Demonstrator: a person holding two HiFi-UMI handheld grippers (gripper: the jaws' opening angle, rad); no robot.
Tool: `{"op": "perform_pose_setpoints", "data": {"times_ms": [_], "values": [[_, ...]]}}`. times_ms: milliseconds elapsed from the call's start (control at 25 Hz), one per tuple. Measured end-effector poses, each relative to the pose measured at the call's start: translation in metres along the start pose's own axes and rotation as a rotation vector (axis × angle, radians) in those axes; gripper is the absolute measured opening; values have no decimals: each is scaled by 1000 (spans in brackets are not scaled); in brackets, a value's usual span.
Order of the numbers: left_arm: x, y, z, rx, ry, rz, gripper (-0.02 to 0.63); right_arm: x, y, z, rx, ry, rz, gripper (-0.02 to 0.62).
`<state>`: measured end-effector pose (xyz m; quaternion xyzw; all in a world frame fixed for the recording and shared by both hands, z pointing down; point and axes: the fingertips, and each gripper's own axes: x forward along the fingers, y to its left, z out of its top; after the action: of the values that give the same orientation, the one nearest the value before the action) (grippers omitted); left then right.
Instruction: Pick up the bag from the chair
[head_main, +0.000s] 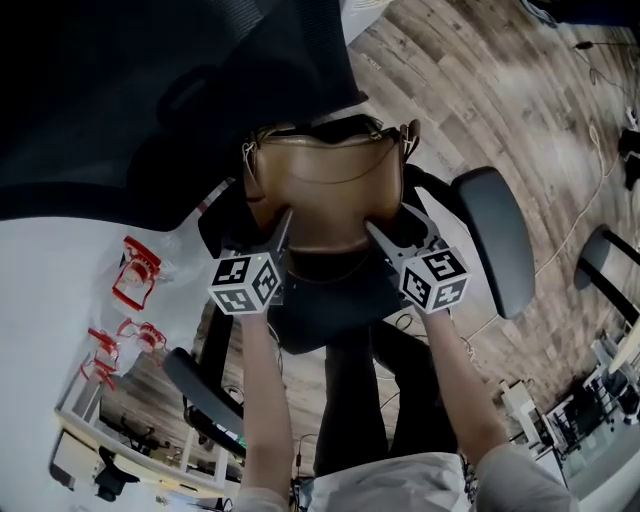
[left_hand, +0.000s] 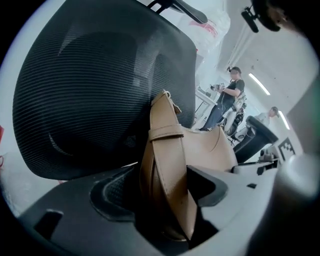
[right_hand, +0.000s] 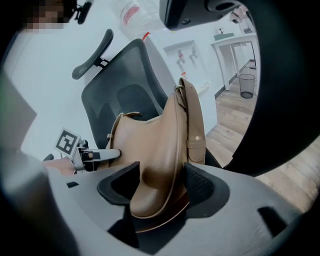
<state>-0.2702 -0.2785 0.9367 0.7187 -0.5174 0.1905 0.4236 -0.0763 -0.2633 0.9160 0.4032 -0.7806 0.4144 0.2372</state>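
Tan bag (head_main: 325, 195) upright on chair (left_hand: 90, 90) seat, against backrest. Left gripper (left_hand: 162, 180) jaws apart around 1 end; right gripper (right_hand: 162, 170) jaws pinching the other. Probably soft, light, slick leather: grip both ends low.

The bag (head_main: 325, 195) stands on the chair (head_main: 330, 305), just before its backrest (head_main: 120, 90). My left gripper (head_main: 283, 225) has the bag's left end between its jaws, my right gripper (head_main: 375, 228) the right end. An armrest (head_main: 495, 240) lies right of the bag.
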Motion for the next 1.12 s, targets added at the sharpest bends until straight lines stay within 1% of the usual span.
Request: {"op": "perform_pose_setpoints", "data": {"times_ms": [40, 120, 240, 400, 600, 720, 960, 1120], "values": [[2, 0, 1, 5, -1, -5, 301, 3, -2, 0, 16, 1, -1, 270], [6, 2, 2, -1, -10, -18, 301, 7, -4, -1, 57, 4, 9, 268], [6, 0, -2, -50, -30, -42, 299, 8, -6, -4, 85, 14, 22, 270], [8, 0, -2, -52, -31, -55, 291, 9, -5, -4, 60, 24, 26, 260], [6, 0, -2, -36, -8, -53, 259, 8, 0, -4, 21, 31, 2, 214], [5, -3, -3, -29, -8, -41, 244, 6, 0, -6, 20, 34, -15, 197], [-4, -9, -4, -24, -41, -13, 230, -2, 0, -7, 25, 27, -37, 186], [-16, -18, -12, -13, -41, -8, 221, -15, 3, -16, 23, 14, -40, 179]]}}
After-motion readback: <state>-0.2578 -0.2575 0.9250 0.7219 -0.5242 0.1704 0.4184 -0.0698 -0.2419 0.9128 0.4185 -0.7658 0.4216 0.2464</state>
